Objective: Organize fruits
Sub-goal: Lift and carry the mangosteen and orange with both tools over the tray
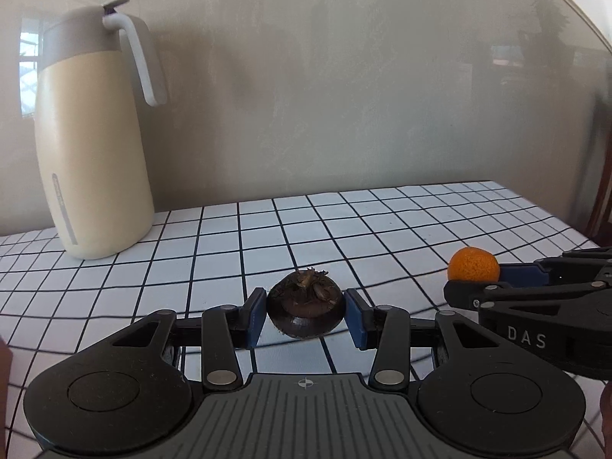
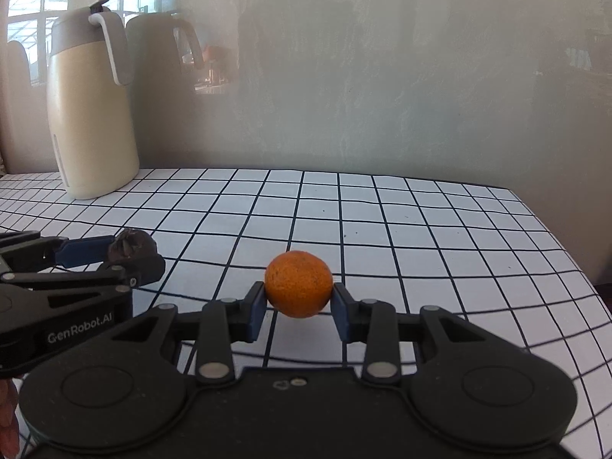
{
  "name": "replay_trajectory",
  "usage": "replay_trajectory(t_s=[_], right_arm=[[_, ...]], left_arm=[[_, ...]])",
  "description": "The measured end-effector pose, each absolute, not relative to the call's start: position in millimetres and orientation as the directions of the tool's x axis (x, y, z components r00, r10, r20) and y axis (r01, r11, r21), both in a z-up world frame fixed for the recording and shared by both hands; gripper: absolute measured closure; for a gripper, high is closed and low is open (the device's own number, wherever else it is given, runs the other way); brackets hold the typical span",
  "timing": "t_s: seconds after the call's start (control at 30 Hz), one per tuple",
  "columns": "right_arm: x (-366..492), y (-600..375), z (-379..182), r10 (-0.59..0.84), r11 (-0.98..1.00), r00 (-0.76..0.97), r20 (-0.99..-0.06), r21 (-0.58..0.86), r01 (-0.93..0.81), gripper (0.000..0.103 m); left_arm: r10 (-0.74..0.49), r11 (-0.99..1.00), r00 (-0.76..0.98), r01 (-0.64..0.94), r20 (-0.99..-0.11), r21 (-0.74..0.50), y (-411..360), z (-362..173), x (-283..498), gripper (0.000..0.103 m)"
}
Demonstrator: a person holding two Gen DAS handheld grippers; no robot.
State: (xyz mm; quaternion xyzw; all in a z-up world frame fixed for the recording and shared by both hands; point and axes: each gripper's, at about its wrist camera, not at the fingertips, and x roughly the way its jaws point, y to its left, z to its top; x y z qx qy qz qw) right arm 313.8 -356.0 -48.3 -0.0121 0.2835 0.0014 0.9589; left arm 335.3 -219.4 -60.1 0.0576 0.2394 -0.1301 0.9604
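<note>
A dark brown, round fruit with a dry tufted top [image 1: 305, 309] sits between the blue pads of my left gripper [image 1: 305, 315], which is shut on it just above the checked tablecloth. My right gripper [image 2: 298, 298] is shut on a small orange mandarin [image 2: 299, 284], also held slightly off the cloth. In the left wrist view the right gripper [image 1: 474, 283] and its mandarin [image 1: 473, 264] appear at the right edge. The right wrist view shows the left gripper [image 2: 132, 256] with the dark fruit [image 2: 132, 248] at the left.
A tall cream and grey thermos jug [image 1: 91, 134] with a white handle stands at the back left against a glossy wall; it also appears in the right wrist view [image 2: 91, 114]. The white tablecloth with black grid lines [image 2: 420, 229] ends at the right edge.
</note>
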Motion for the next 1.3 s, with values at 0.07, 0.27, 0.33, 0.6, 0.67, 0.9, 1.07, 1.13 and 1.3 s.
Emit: replay_trajectory(t_s=[0.07,0.27,0.33,0.6,0.67,0.9,1.07,1.13,1.3], right_arm=[[304,-355,-44,-0.003,1.000,0.847,-0.532,-0.013,-0.005,0.075],[267,-351,-32,-0.002,1.000,0.869,-0.494,0.004,0.005,0.075],[255,-349,-31,-0.003,1.000,0.873,-0.488,-0.002,0.003,0.075],[216,-335,-28,0.007,1.000,0.877,-0.481,-0.008,-0.012,0.075],[207,-328,-27,0.013,1.000,0.881,-0.474,-0.017,-0.024,0.075],[177,-316,-24,0.020,0.999,0.890,-0.456,-0.028,-0.036,0.075],[163,-305,-22,0.037,0.998,0.897,-0.440,-0.030,-0.056,0.075],[159,-298,-20,0.051,0.997,0.900,-0.433,-0.031,-0.072,0.075],[150,-274,-15,0.103,0.991,0.904,-0.416,-0.030,-0.127,0.075]], left_arm=[[-0.229,0.957,0.854,0.285,-0.468,0.051,-219,-58,321,0.059],[-0.229,0.958,0.859,0.282,-0.458,0.049,-206,-51,279,0.059],[-0.229,0.959,0.863,0.280,-0.450,0.051,-202,-47,268,0.059],[-0.224,0.958,0.880,0.277,-0.419,0.070,-183,-37,227,0.059],[-0.219,0.960,0.882,0.272,-0.418,0.069,-177,-37,218,0.059],[-0.211,0.963,0.898,0.259,-0.387,0.075,-160,-32,187,0.059],[-0.201,0.965,0.913,0.247,-0.356,0.089,-144,-23,170,0.059],[-0.191,0.967,0.920,0.236,-0.341,0.094,-134,-20,161,0.059],[-0.158,0.975,0.933,0.199,-0.323,0.098,-108,-14,142,0.059]])
